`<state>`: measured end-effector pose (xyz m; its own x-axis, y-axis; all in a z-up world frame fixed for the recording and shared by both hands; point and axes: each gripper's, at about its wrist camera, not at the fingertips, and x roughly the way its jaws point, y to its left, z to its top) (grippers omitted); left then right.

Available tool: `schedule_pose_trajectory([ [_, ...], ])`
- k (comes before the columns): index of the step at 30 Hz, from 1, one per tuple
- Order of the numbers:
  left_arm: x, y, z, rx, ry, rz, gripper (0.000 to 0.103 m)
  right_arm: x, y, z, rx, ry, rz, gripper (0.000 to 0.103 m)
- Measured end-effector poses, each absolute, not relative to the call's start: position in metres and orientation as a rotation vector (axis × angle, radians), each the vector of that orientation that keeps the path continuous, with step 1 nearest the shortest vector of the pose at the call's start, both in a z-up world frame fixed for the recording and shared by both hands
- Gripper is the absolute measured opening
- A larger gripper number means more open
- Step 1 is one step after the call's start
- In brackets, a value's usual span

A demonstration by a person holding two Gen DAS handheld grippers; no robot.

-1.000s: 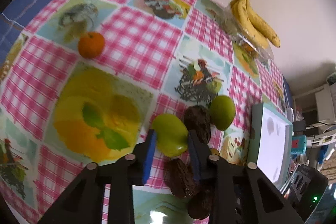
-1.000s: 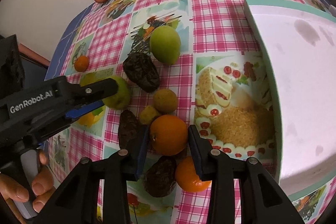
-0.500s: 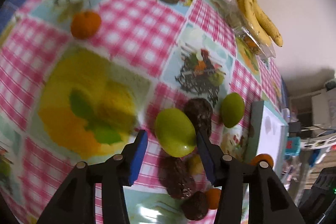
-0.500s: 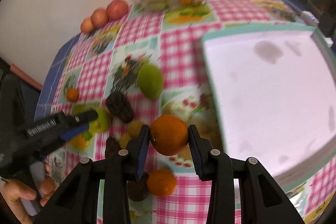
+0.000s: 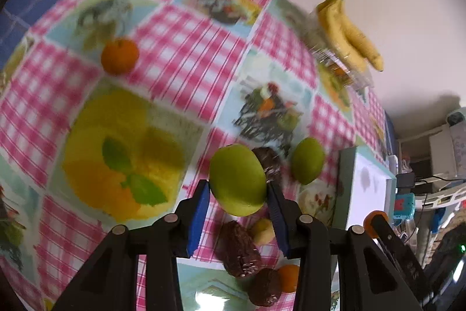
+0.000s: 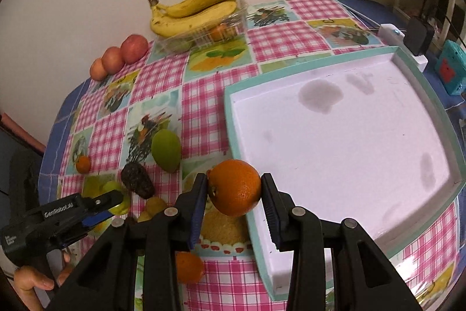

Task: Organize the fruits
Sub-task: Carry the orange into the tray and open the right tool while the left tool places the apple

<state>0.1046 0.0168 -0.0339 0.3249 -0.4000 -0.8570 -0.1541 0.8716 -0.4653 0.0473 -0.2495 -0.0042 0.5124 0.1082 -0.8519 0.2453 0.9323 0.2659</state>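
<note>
In the right wrist view an orange (image 6: 234, 191) is pinched between the pads of the right gripper (image 6: 234, 196) at lower centre, held over the near corner of the empty tray (image 6: 343, 142), presumably for placing there. In the left wrist view the left gripper (image 5: 237, 201) is closing on a green fruit (image 5: 237, 179) at centre; pad contact cannot be confirmed. Bananas (image 6: 195, 10) and apples (image 6: 121, 56) lie along the wall, upper left.

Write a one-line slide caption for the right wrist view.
Right claw clamps an orange above the white tray's rim; bananas sit behind.
</note>
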Motion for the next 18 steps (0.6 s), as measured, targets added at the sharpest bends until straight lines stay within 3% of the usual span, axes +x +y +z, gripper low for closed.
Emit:
schedule_pose_trajectory([
  [11,0.107,-0.079,0.014,-0.274,1.149,-0.411,0.043,0.041,-0.334,0.004,0.428,0.971,-0.383,0.039],
  [18,0.112,-0.171,0.009,-0.075,1.146,-0.533,0.043,0.036,-0.386,0.003,0.492,0.929,-0.494,0.039],
])
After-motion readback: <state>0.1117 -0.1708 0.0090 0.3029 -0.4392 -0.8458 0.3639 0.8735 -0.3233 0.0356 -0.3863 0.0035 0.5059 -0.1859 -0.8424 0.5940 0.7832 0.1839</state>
